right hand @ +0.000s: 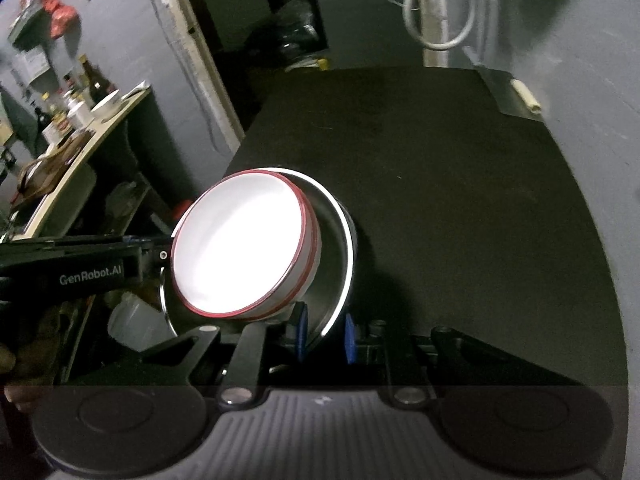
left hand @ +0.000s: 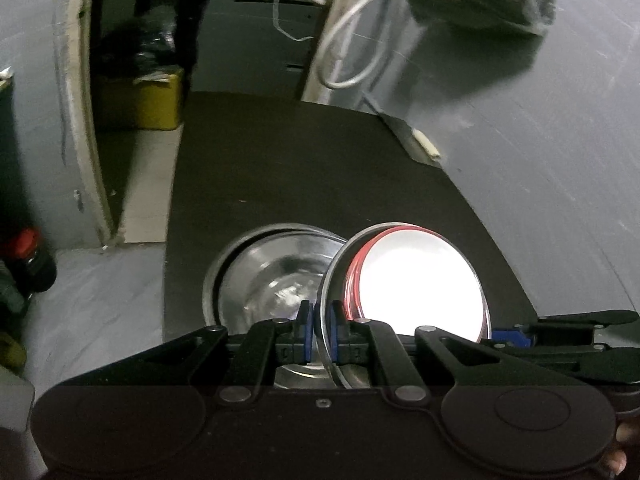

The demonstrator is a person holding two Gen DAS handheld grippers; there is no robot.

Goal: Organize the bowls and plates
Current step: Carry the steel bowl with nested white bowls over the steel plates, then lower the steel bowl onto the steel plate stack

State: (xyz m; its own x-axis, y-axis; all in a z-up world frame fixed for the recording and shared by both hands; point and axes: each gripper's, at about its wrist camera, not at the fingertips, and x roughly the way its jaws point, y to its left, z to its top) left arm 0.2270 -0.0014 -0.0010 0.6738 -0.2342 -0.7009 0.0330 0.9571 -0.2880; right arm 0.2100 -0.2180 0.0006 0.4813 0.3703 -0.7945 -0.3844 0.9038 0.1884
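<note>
Scene: two hand-held grippers are working over a dark surface (right hand: pixel 460 200) against a grey wall; a doorway and cluttered shelves are showing in the upper left of both views.

Left gripper (left hand: pixel 320 320): it is clenching on the thin rim of a steel bowl (right hand: pixel 340 264), one blue pad on each side of the rim, at lower centre of the left wrist view.

Right gripper (right hand: pixel 325 332): it is clamping the opposite edge of that same steel bowl, rim running between its blue pads, lower centre of the right wrist view.

Location of load: the steel bowl is being carried tilted above the surface, with a white bowl with a red rim band (right hand: pixel 244 248) sitting inside it and leaning toward one side.

Second steel bowl (left hand: pixel 272 280): it is lying just left of the carried one in the left wrist view; whether it is resting on the surface cannot be told.

Handling, steel bowl: probably light and stiff, but polished and slippery; the rim is the only thin hold, so opposed rim grips look right.

Handling, white bowl: likely ceramic or melamine, heavier and chippable; it is sitting loose, so tilt is risking a slide out.

Advice: levelling the pair before setting down seems prudent.

Person: fingertips (left hand: pixel 618 456) are showing at the lower right corner of the left wrist view.
</note>
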